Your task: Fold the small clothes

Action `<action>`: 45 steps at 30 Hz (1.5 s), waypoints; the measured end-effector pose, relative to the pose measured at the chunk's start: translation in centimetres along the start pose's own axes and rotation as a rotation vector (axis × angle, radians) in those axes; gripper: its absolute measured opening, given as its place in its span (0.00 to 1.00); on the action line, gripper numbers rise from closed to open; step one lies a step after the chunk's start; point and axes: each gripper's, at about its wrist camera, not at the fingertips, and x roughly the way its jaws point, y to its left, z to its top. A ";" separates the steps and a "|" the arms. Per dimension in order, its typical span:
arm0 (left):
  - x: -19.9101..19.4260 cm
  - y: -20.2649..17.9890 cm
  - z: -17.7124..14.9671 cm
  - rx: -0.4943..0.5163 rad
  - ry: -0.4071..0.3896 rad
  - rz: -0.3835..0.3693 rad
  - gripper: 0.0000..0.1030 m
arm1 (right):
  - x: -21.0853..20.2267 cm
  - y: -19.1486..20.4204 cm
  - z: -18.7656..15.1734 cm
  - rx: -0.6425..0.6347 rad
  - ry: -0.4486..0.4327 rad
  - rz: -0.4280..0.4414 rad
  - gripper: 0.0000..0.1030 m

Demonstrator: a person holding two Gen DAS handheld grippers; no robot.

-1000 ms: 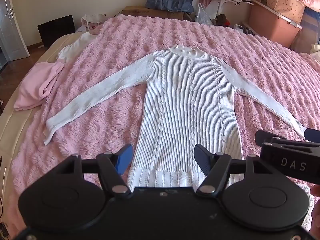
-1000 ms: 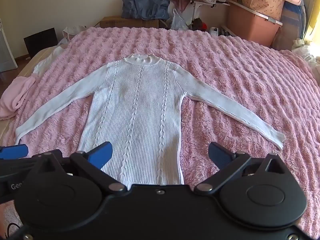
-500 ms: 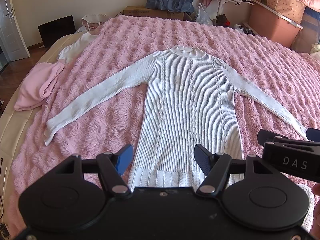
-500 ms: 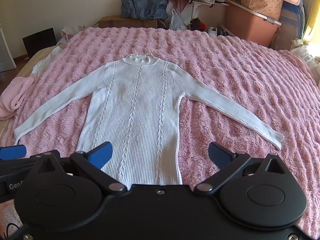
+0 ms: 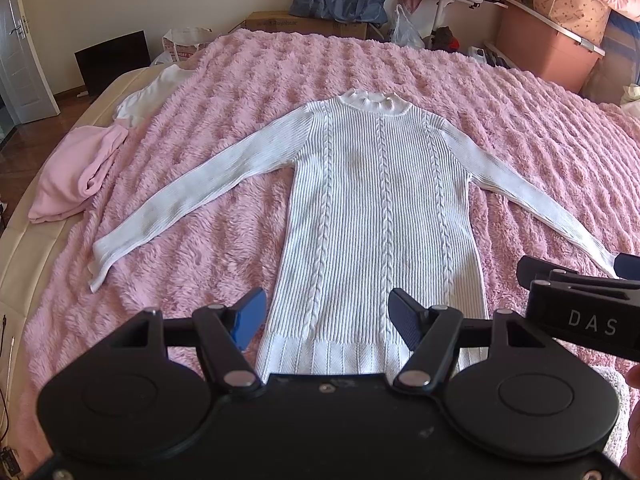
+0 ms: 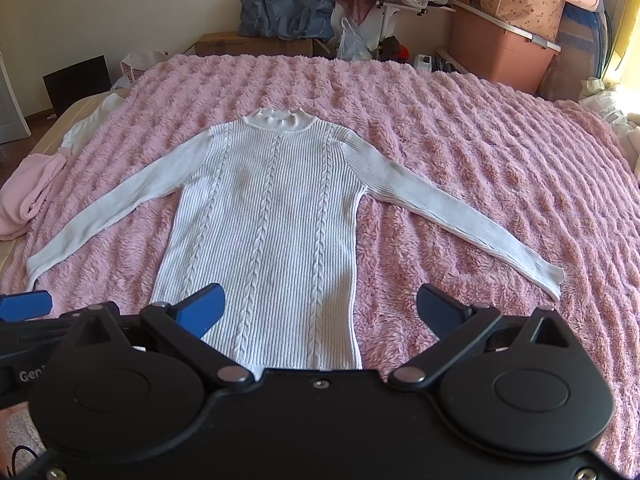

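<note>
A white cable-knit sweater lies flat and face up on the pink fluffy blanket, collar far, hem near, both sleeves spread out. My left gripper hovers open above the hem with nothing between its fingers. My right gripper is also open and holds nothing, above the sweater's lower right side. The right gripper's body shows at the right edge of the left wrist view, near the right cuff.
A pink garment and a white garment lie at the bed's left edge. Boxes, bags and a pink storage bin crowd the far wall. A person's hand shows at the lower right.
Both views have crept slightly; the sweater sits a little lower and closer in frame. Both grippers stay open and the sweater has not moved.
</note>
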 end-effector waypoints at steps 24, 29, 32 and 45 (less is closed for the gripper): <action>0.2 0.1 -0.2 -0.002 0.006 0.003 0.69 | 0.0 -0.3 0.0 0.001 0.010 -0.003 1.00; 0.2 0.0 -0.2 -0.002 0.008 0.005 0.69 | 0.1 -0.2 0.0 0.000 0.010 -0.003 1.00; 0.2 0.0 -0.2 -0.003 0.009 0.005 0.69 | 0.1 -0.2 0.0 0.000 0.011 -0.003 1.00; 0.3 0.0 -0.2 0.000 0.014 0.003 0.69 | 0.1 -0.2 0.0 0.000 0.012 -0.004 1.00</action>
